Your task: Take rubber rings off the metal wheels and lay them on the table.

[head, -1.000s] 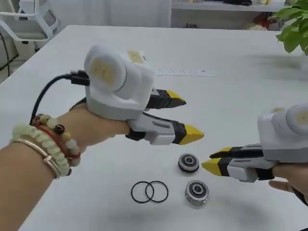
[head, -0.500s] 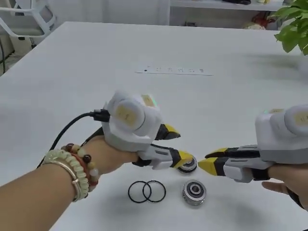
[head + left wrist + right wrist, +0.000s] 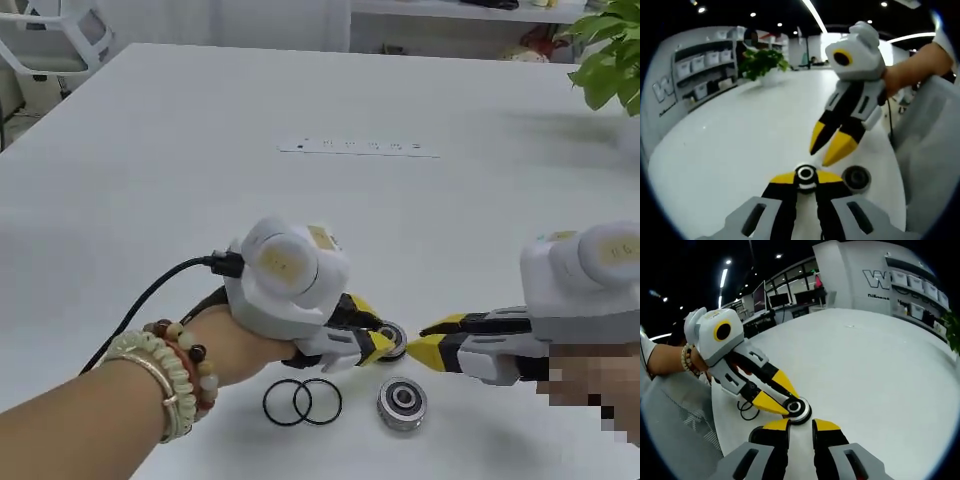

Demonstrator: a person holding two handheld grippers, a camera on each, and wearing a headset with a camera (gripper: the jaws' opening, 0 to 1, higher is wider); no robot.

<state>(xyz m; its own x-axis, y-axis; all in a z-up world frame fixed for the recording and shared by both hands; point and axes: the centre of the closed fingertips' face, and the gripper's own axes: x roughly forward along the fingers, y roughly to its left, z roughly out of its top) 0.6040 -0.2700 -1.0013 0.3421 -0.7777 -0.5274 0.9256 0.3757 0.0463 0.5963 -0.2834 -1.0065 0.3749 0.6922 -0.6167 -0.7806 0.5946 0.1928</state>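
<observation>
White tabletop (image 3: 200, 180) | two rubber rings (image 3: 302, 402) lie flat on it, overlapping | your left gripper (image 3: 805, 179) is clamped on the farther metal wheel (image 3: 393, 340); the nearer metal wheel (image 3: 403, 403) sits free just beside the rings | your right gripper (image 3: 432, 340) has jaws slightly apart, tips near the clamped wheel

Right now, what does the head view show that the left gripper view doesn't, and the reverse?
The head view adds two loose rubber rings lying on the table and a power strip farther back. The left gripper view adds wall shelves with bins. Both share the left tongs shut on one metal wheel, the second wheel beside it, and the open right tongs.
</observation>
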